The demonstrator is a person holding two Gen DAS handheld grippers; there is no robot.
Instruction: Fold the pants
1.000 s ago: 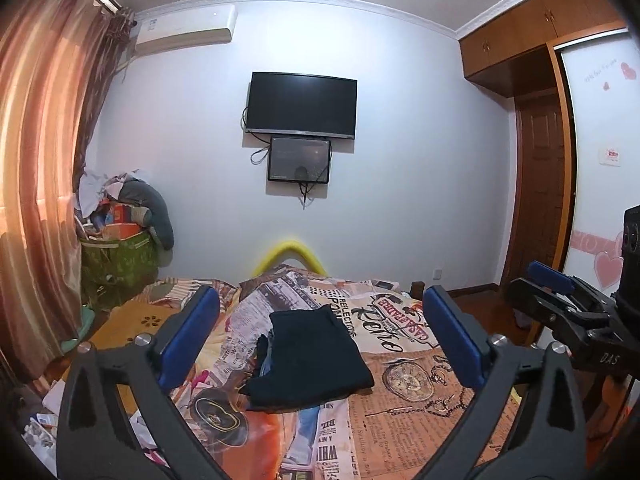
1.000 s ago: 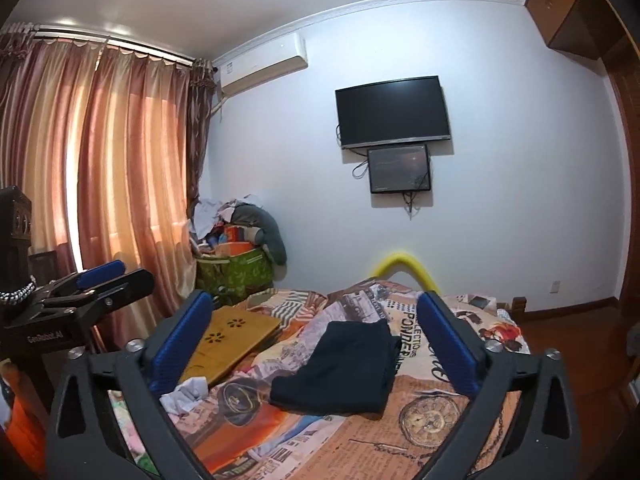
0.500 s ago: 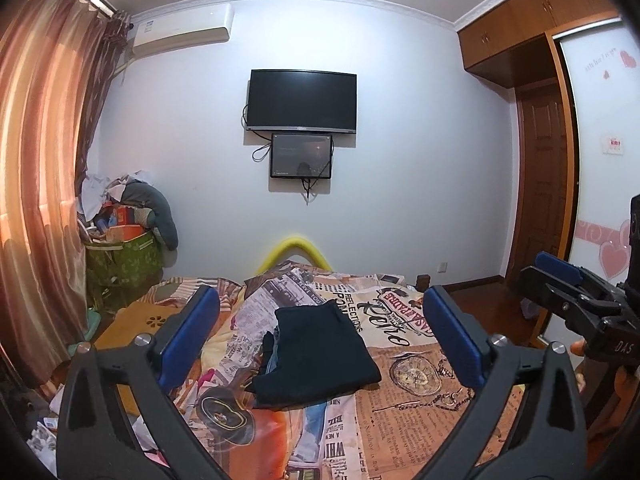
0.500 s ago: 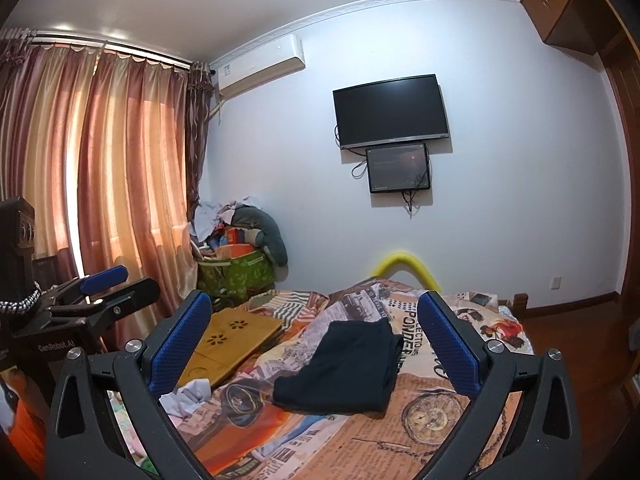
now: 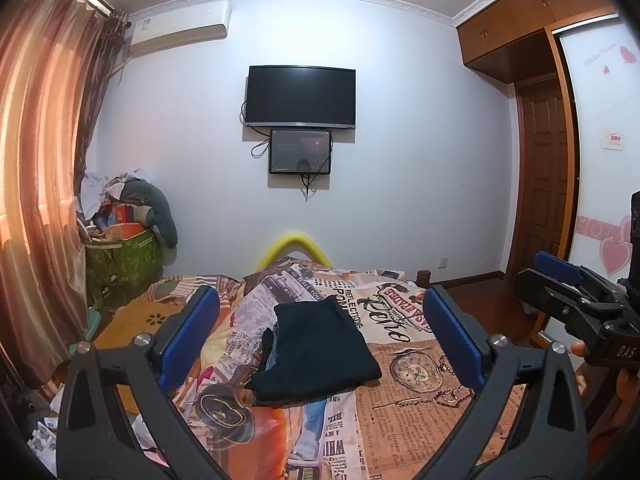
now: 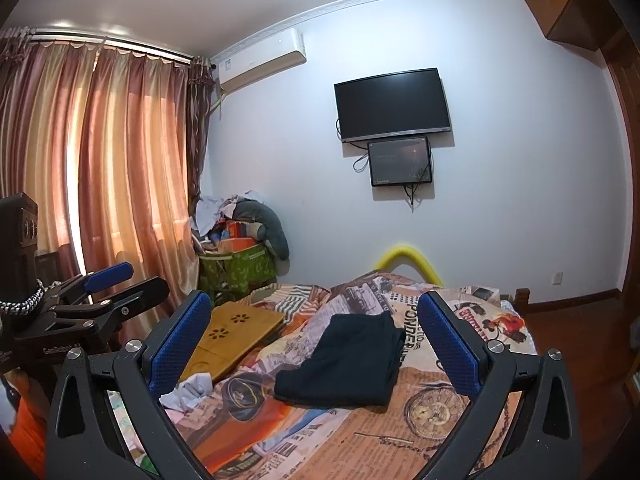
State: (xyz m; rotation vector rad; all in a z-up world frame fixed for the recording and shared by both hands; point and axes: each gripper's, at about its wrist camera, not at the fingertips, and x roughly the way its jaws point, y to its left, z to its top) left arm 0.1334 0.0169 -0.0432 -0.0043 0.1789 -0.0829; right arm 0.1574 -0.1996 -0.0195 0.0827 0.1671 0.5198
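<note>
Left wrist view shows your left gripper (image 5: 318,334) with its blue-padded fingers (image 5: 188,336) spread wide, nothing between them. The dark pants (image 5: 320,350) lie folded into a compact stack on the bed (image 5: 420,392), on a newspaper-print cover, and they sit between the two fingers in the frame but well beyond the tips, untouched. A strip of lighter blue cloth peeks out at the left edge of the pants.

Your right gripper (image 6: 314,340) is likewise spread, empty, raised above the near end of the bed; in its view the pants (image 6: 344,364) again lie beyond the fingertips. Each gripper shows in the other's view: the right one (image 5: 576,304) to the right of the pants, the left one (image 6: 92,304) to their left.

Left of the pants a wooden lap tray (image 6: 236,336) with flower-shaped cut-outs rests on the bed, and a crumpled pale cloth (image 6: 188,392) lies just in front of it. Farther left of the pants, beside the curtain (image 6: 108,168), a green fabric bin (image 6: 236,268) is heaped over its rim with boxes, clothes and a grey cushion draped down its side. Behind the pants, on the wall, a television (image 5: 300,96) hangs above a smaller screen (image 5: 300,152).
</note>
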